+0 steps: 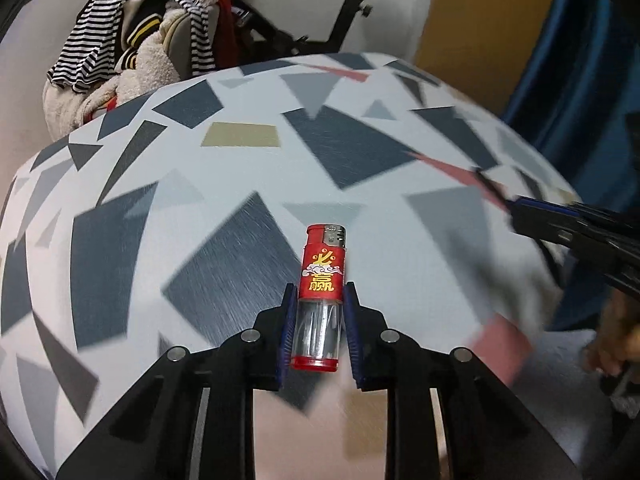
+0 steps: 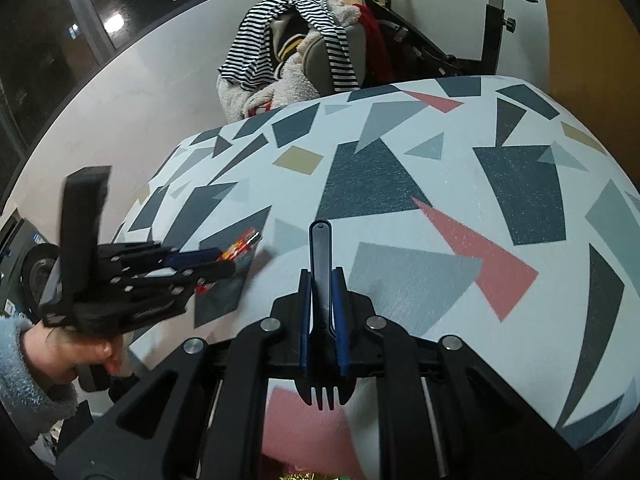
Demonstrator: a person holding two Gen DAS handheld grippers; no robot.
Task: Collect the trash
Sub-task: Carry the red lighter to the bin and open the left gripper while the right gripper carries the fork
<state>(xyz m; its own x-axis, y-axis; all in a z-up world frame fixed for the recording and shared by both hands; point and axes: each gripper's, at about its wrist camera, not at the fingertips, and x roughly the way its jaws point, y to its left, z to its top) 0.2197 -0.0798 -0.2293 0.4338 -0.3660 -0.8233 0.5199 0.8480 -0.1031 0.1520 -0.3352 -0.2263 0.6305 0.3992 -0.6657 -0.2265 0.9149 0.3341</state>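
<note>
A red lighter [image 1: 322, 272] with a clear lower body sits lengthwise between the blue pads of my left gripper [image 1: 319, 286], which is shut on it above the patterned table [image 1: 240, 160]. From the right wrist view the same lighter [image 2: 240, 246] pokes out of the left gripper [image 2: 216, 264] near the table's left edge. My right gripper [image 2: 322, 272] is shut on a black plastic fork [image 2: 321, 248], handle pointing forward and tines back toward the camera. In the left wrist view the right gripper [image 1: 560, 224] shows blurred at the right.
The table [image 2: 440, 160] wears a cloth of grey, dark blue and pink shapes. Behind it stands a chair heaped with clothes [image 1: 132, 52] and an exercise bike [image 1: 344, 12]. Blue fabric [image 1: 580, 80] hangs at the right. A hand in a fleecy sleeve [image 2: 60, 352] holds the left gripper.
</note>
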